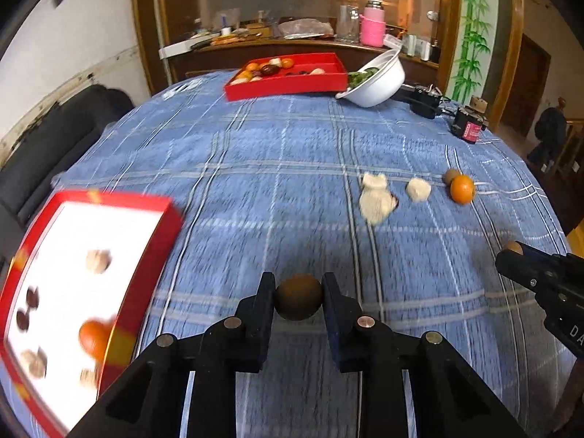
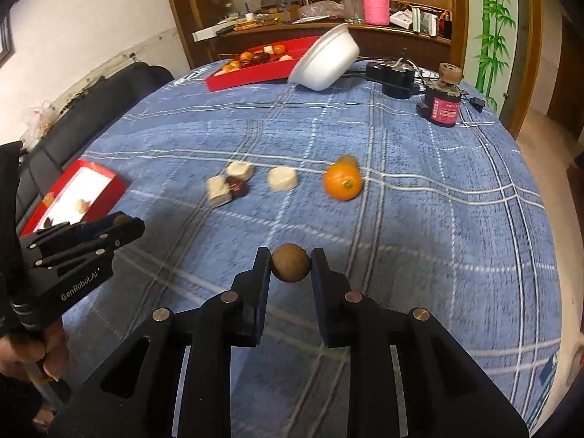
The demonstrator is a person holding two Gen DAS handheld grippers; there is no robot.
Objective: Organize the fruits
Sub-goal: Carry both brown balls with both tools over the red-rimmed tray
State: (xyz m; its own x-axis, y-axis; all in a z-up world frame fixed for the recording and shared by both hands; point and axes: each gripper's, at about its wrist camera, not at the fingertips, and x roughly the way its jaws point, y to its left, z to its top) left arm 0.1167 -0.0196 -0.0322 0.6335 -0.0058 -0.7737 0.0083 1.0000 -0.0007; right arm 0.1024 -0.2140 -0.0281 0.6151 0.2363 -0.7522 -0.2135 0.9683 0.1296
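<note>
i am holding two brown fruits over the blue plaid cloth (image 1: 292, 168), one in each gripper. my left gripper (image 1: 298, 297) is pinching a round brown fruit (image 1: 298, 296) between its pads, clear of the cloth, with the near red box (image 1: 146, 255) lying just to its left. that box is sitting at the cloth's left edge, its white floor already carrying an orange, pale chunks and dark red pieces, all blurred. my right gripper (image 2: 291, 263) is pinching a second brown fruit (image 2: 290, 262) the same way, and it is showing in the left view at the right border, well apart from the left one. a hand (image 2: 25, 350) is gripping the left tool's handle at the lower left of the right view.

ahead of both grippers a wide strip of bare cloth is lying open. beyond it a loose row is waiting: pale chunks (image 2: 281, 179) with a dark red piece (image 2: 237, 186) touching two of them, then an orange (image 2: 342, 181) with another small brown fruit (image 1: 451, 176) just behind it. at the far edge a long red tray (image 1: 288, 85) of fruit is sitting beside a tilted white bowl (image 2: 328, 62). black gear (image 2: 396, 78) and a red-labelled jar (image 2: 443, 104) are crowding the far right corner.
</note>
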